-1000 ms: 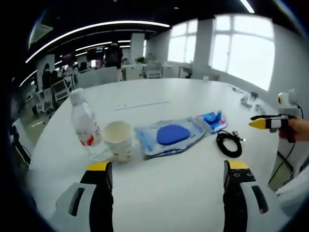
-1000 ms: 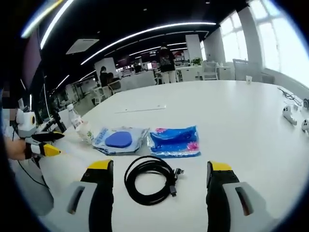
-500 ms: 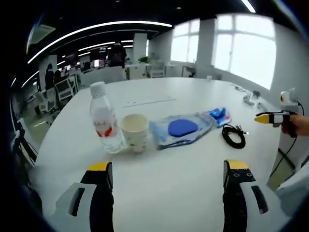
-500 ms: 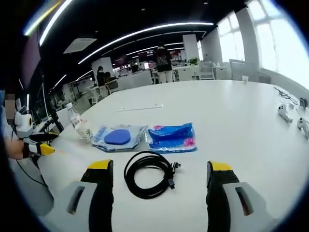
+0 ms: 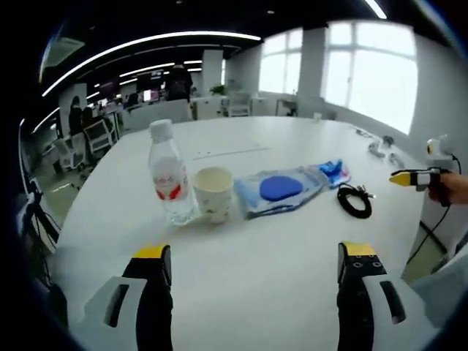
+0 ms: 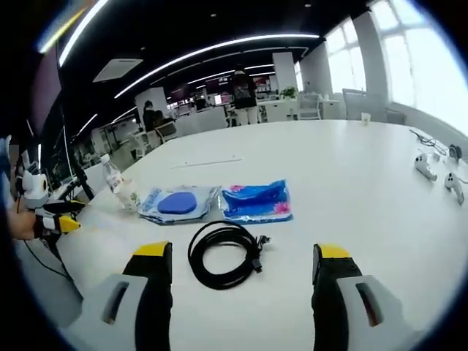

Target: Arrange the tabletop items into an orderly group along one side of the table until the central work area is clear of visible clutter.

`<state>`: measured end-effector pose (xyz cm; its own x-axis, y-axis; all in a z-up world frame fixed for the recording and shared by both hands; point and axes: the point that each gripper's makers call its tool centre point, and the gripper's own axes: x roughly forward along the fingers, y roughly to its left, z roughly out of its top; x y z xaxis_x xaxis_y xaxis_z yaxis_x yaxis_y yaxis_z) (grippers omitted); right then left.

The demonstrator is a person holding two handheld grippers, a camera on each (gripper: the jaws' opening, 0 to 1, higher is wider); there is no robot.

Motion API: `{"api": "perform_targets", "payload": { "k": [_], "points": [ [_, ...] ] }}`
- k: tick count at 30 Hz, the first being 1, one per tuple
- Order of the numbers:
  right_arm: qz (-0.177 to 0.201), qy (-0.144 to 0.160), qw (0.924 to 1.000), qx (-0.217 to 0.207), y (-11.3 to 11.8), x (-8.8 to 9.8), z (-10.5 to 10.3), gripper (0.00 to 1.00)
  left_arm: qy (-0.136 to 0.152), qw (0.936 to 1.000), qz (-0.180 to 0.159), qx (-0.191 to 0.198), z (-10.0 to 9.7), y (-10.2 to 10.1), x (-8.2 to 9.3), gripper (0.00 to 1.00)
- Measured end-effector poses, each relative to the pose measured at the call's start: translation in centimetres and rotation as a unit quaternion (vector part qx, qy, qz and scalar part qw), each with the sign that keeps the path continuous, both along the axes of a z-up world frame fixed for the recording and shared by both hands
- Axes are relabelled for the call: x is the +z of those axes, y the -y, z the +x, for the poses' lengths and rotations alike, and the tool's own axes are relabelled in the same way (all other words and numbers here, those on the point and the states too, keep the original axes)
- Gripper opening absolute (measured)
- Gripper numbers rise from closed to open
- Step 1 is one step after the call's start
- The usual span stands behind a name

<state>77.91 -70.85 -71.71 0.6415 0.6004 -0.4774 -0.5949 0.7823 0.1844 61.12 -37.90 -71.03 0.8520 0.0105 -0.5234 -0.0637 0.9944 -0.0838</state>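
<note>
Both grippers, left (image 5: pixel 248 267) and right (image 6: pixel 238 267), are spread and empty. Right of the bottle (image 5: pixel 170 183), the cup (image 5: pixel 213 194) looks light and crushable; pinch its rim.

Place: an open-plan office.
Surface: a big white meeting surface (image 6: pixel 351 168).
Background: rows of desks (image 5: pixel 150 113) with monitors (image 5: pixel 150 95) and chairs (image 5: pixel 95 135); people (image 6: pixel 243 88) stand there.
Ceiling: dark, with long curved light strips (image 6: pixel 219 47).
Side: tall bright windows (image 5: pixel 365 73).
</note>
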Motion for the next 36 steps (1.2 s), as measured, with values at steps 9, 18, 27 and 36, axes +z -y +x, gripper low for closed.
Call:
{"api": "perform_targets", "payload": {
  "k": [9, 18, 27, 36],
  "points": [
    [-0.004, -0.007, 1.0000, 0.000, 0.2, -0.7, -1.0, 0.77, -0.002, 1.0000, 0.000, 0.008, -1.8, -0.9, -0.3, 0.90],
    [-0.009, -0.009, 0.9999, 0.003, 0.3, -0.9, -1.6, 0.76, -0.005, 0.9999, 0.001, 0.014, -3.0, -2.0, -0.7, 0.90],
    [-0.009, -0.011, 0.9999, 0.003, -0.2, -1.1, -1.7, 0.76, -0.006, 0.9999, 0.000, 0.014, -3.1, -2.5, -0.8, 0.90],
    [-0.011, -0.019, 0.9998, -0.002, -0.1, -1.6, -1.7, 0.75, -0.010, 0.9999, -0.003, 0.012, -3.0, -2.6, -1.2, 0.90]
  ]
}}
